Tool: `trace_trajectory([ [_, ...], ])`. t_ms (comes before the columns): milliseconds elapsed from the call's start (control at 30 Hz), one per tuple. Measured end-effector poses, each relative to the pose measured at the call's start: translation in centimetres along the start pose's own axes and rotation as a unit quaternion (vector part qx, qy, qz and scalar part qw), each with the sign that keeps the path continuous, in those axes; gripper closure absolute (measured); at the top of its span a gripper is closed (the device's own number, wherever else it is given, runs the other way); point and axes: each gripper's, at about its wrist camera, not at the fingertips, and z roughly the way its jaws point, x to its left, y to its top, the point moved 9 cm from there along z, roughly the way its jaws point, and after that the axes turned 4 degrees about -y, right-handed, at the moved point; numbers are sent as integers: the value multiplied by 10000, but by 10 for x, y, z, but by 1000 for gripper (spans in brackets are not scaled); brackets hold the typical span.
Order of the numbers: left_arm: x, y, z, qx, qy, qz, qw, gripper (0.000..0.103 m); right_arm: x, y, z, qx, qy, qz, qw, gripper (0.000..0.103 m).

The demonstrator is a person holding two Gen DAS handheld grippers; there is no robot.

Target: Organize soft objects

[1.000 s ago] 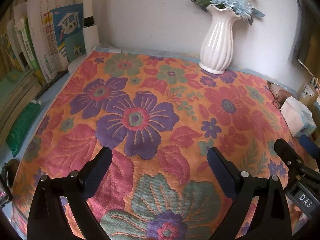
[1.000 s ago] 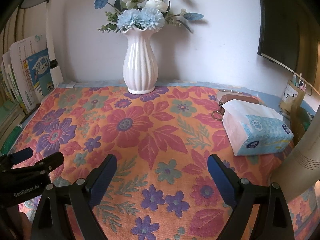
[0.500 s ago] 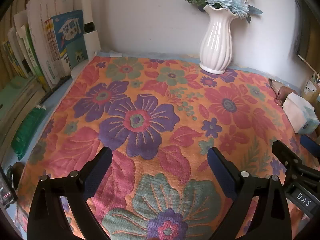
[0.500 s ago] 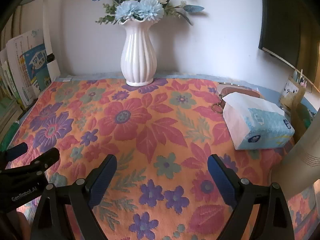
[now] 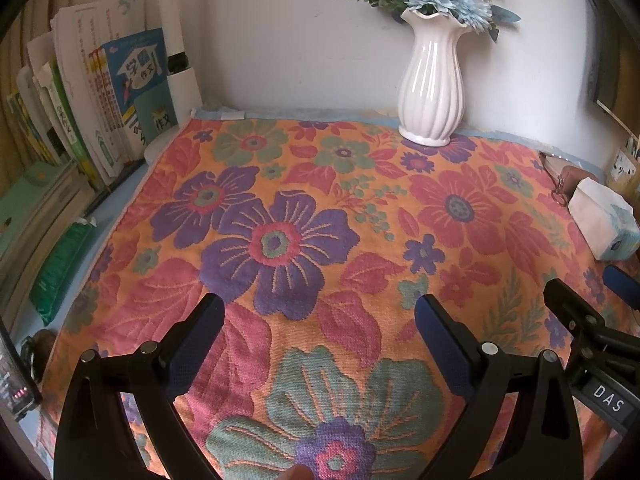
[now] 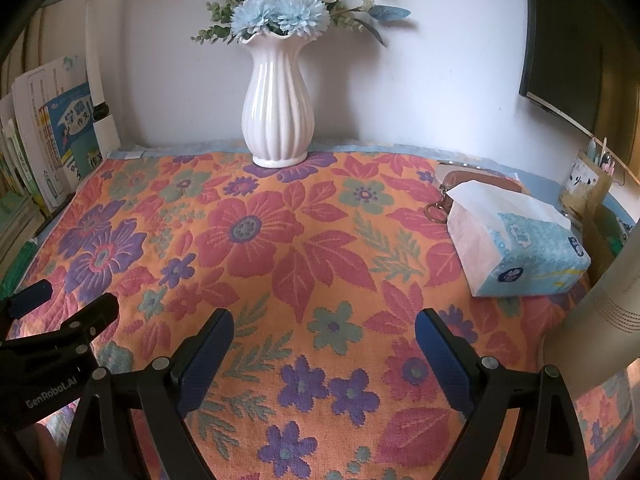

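Lying flat across the table: floral towel [image 5: 304, 216], orange, with purple, red and green flowers; quilted texture | left gripper [image 5: 320, 316] jaws apart above its near part; right gripper [image 6: 324, 328] likewise | tissue pack [image 6: 516, 248] on its right edge

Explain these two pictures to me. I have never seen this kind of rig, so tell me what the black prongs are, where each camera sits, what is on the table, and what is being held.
There is no robot arm. A person holds one two-finger gripper in each hand, and each carries a wide-angle camera looking forward along its fingers. One picture comes from the left gripper, the other from the right gripper; the black prongs are their fingers. Both are open and hold nothing. Below them a flowered cloth is spread flat. On its far edge stands a white vase of blue and white flowers. To the right lies a soft tissue pack, with a brown pouch behind it. Books stand at the left.
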Motion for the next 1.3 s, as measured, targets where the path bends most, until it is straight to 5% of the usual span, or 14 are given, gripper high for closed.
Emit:
trace_trajectory([
  [1300,2,-1,2,31,-16,-57,10000,7,-1,-3,6,153,-15,14,9999,12],
])
